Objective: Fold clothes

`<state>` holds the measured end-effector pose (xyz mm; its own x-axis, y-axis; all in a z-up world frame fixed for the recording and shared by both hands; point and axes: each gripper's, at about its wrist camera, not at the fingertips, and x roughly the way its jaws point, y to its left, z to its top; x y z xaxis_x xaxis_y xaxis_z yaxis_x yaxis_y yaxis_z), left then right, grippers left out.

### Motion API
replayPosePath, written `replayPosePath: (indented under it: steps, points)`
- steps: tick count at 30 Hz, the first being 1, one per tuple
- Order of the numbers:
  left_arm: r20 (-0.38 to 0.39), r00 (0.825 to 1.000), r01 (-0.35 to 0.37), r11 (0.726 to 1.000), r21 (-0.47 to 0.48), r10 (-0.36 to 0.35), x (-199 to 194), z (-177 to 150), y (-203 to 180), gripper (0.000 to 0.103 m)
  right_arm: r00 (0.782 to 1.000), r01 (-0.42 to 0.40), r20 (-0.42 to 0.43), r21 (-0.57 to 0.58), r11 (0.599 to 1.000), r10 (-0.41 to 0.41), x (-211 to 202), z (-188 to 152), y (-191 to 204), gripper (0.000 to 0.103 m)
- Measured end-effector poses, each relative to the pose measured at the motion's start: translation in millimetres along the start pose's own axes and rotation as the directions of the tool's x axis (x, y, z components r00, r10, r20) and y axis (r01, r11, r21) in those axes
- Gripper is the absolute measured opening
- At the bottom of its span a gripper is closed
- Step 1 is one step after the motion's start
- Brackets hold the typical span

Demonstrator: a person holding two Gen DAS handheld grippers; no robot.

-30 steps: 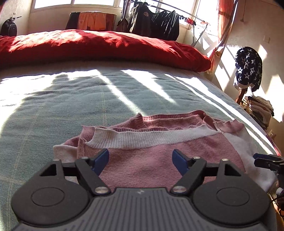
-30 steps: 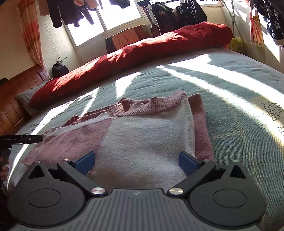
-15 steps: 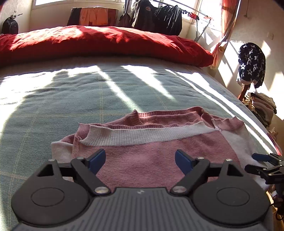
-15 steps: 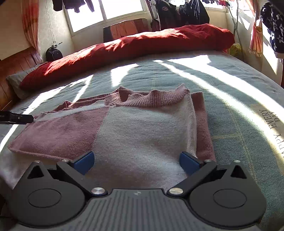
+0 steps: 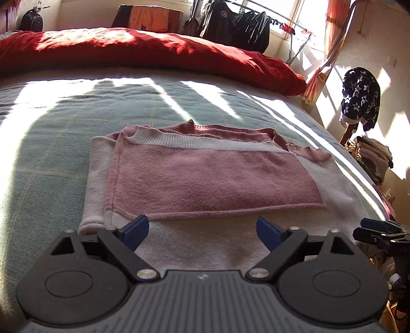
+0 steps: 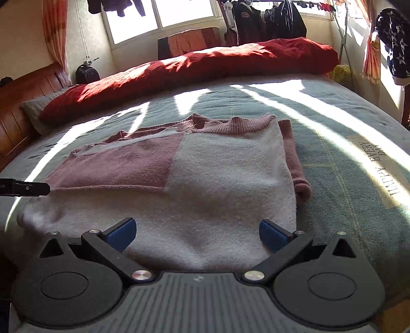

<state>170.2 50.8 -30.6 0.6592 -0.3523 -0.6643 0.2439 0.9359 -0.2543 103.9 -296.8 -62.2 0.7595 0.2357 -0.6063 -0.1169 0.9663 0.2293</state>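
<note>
The pink-and-white sweater (image 5: 212, 179) lies folded on the bed (image 5: 51, 143) at twelve o'clock of both grippers, left gripper (image 5: 202, 229) just widened and right gripper (image 6: 197, 231) gaping empty, probably letting the fold settle.

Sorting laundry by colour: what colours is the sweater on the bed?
The sweater is dusty pink and off-white in blocks, clearest in the right wrist view.

Folded pink-and-white sweater (image 6: 205, 174) on bed (image 6: 333, 143), right gripper (image 6: 197, 231) jaws apart

You are in a home bedroom: a bed (image 6: 333, 133) with a wooden headboard (image 6: 28, 94), a red duvet (image 5: 143, 51), and clothes on a drying rack (image 5: 246, 28) by the window (image 6: 184, 12).
</note>
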Motion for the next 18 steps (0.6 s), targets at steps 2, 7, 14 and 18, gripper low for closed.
replayPosePath:
  steps: [2, 7, 14, 18]
  points:
    - [-0.003, 1.000, 0.012, 1.000, 0.006, -0.012, -4, -8, -6, 0.094, 1.000, -0.015, 0.005, 0.001, 1.000, 0.015, -4, -2, 2, 0.103]
    - [-0.047, 0.999, -0.004, 0.999, -0.055, 0.002, 2, -31, 2, 0.094, 1.000, 0.006, -0.014, 0.030, 1.000, -0.005, -3, -8, -3, 0.103]
    - [-0.018, 1.000, 0.002, 0.999, -0.039, -0.003, -17, -25, -5, 0.094, 0.999, -0.040, 0.008, -0.002, 0.999, 0.040, -16, -5, 13, 0.103]
    - [-0.053, 0.999, -0.013, 0.999, -0.048, 0.011, -10, -33, -4, 0.094, 0.999, -0.041, -0.028, -0.004, 0.999, 0.041, -9, -11, 18, 0.103]
